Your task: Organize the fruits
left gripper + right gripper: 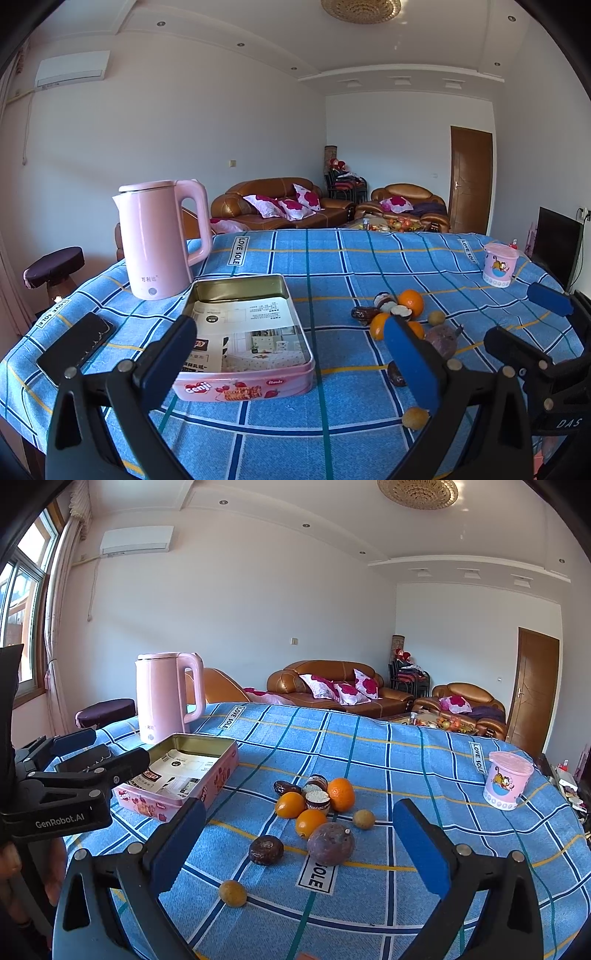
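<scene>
While both tools hang spread and empty, the fruits (314, 812) cluster mid-tabletop, right of the open tin (184, 771); the right tool (295, 849) should straddle the passion fruit (330, 843) squarely, pinching gently.

A woven cloth (369, 746) in blue check covered the surface, matt and coarse in its weave. The tin (255, 387) near the left looked like painted metal outside and bare brassy metal inside, with printed glossy paper (243, 332) lying in it. The kettle (159, 236) was smooth pink plastic with a soft sheen. The oranges (340, 794) had a finely pitted, slightly shiny peel — the purple fruit (330, 843) looked dull and smooth. Both tools — left tool (291, 365), right tool (299, 853) — were matt black plastic with blue rubbery pads (421, 849). The far sofas (332, 679) looked like glossy brown leather.
</scene>
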Available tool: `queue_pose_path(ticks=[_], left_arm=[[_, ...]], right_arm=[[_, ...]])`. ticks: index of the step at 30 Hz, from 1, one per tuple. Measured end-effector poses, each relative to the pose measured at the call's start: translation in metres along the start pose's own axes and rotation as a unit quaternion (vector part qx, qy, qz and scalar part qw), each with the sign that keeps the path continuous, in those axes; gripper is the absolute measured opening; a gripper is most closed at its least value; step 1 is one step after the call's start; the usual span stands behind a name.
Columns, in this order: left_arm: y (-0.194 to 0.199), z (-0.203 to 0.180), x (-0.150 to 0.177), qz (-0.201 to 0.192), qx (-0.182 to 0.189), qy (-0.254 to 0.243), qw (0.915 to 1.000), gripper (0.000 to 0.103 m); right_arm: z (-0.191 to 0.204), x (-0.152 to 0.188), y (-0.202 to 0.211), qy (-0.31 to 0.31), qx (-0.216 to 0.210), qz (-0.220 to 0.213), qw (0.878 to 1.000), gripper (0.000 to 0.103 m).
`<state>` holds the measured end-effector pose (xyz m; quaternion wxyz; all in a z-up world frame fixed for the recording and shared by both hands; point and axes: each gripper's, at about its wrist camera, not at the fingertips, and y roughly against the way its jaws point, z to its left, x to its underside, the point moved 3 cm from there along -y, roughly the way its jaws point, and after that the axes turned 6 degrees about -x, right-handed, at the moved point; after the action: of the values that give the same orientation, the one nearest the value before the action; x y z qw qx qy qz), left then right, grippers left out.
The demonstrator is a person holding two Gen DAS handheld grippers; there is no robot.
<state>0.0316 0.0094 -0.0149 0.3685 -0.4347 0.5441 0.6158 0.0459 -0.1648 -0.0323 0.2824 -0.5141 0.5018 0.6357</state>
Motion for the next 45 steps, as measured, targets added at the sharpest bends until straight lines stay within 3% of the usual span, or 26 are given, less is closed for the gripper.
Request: queue_pose_path(ticks=[27, 45], left_arm=[[-0.002, 0.003, 0.003, 0.002, -0.001, -0.001, 1.0000, 0.103], [-0.020, -0.003, 0.023, 0.028, -0.005, -0.010, 0.9996, 0.103]], right_arm=[[0.003, 0.001, -0.001, 0.000, -0.004, 0.002, 1.000, 0.102], [0.001, 0.020, -0.014, -0.004, -0.025, 0.015, 1.000, 0.102]])
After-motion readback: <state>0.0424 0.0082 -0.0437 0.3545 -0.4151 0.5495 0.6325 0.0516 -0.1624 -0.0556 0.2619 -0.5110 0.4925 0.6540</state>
